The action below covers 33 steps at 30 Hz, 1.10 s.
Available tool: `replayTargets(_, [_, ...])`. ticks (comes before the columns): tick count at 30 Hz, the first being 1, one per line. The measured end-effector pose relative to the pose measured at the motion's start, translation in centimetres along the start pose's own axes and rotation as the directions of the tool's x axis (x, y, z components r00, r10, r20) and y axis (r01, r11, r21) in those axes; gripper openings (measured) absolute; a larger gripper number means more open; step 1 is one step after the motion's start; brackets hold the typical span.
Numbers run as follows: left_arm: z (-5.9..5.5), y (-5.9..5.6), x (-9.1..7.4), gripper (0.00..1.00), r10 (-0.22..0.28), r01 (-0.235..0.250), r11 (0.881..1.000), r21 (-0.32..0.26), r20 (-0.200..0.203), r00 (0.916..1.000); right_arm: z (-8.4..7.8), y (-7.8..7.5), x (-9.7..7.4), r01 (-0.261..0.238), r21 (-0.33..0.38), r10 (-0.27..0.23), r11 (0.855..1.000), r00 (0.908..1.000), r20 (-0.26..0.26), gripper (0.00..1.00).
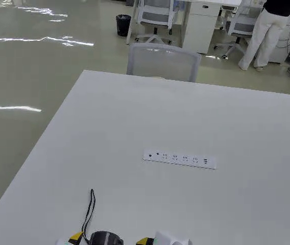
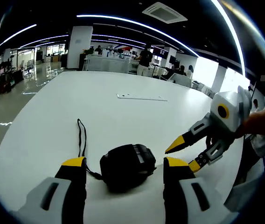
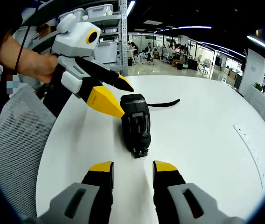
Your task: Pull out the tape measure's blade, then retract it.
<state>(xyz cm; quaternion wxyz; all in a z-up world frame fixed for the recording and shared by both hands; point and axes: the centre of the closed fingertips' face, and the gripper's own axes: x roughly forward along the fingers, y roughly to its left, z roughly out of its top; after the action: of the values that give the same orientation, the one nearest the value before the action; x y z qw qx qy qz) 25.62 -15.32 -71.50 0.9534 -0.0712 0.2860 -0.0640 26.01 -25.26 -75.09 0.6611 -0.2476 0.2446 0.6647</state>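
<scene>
Tape measure (image 2: 127, 165) lies on the white table (image 2: 53, 107) at the near edge, directly in front of the person; in the head view it sits at the bottom border with a yellow jaw tip on either side. Case: black, compact, rounded corners, matte, lying on its flat side. The upper face carries a recessed panel with a glossier window in it. A thin black strap (image 2: 81, 137) leaves one end and lies loose on the table, running away from the person with a loop at its far end. The opposite end of the case points at the right gripper and shows a small tab low on that face, too small to identify. Left gripper (image 2: 125, 162): jaws spread wide and straddling the case, one yellow tip to each side. From its own view there is a narrow gap on both sides; from the right gripper view one yellow tip sits against or just over the case's corner, contact not certain. Right gripper (image 3: 133, 167): jaws parted, nothing between them, tips just short of the tabbed end and aimed along the case. In the left gripper view it comes in from the right, tips near the case's side. Further out on the table, well apart from the case, is a white power strip (image 1: 179, 159). A grey mesh chair (image 1: 163, 61) stands at the far edge, and a person (image 1: 265, 30) stands in the background.
</scene>
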Motion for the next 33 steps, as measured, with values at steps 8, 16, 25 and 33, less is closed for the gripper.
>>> replayTargets(8, [0.0, -0.6, -1.1, 0.70, -0.051, 0.051, 0.998, 0.029, -0.012, 0.9986, 0.1, 0.0, -2.0, 0.061, 0.054, -0.062, 0.997, 0.9979, 0.019, 0.39])
replayTargets(16, [0.6, -1.0, -2.4, 0.73, -0.079, 0.079, 0.995, 0.064, -0.013, 0.9968, 0.5, 0.3, -4.2, 0.128, 0.137, -0.135, 0.982, 0.9899, 0.042, 0.50])
replayTargets(25, [0.0, -1.3, -3.8, 0.78, -0.096, 0.099, 0.989, 0.105, -0.039, 0.9947, 0.4, 1.1, -6.3, 0.178, 0.171, -0.189, 0.969, 0.9808, 0.049, 0.56])
replayTargets(33, [-0.3, -1.6, -5.0, 0.78, -0.113, 0.122, 0.982, 0.146, -0.069, 0.9912, 0.5, 1.7, -8.4, 0.225, 0.222, -0.244, 0.949, 0.9679, 0.061, 0.61])
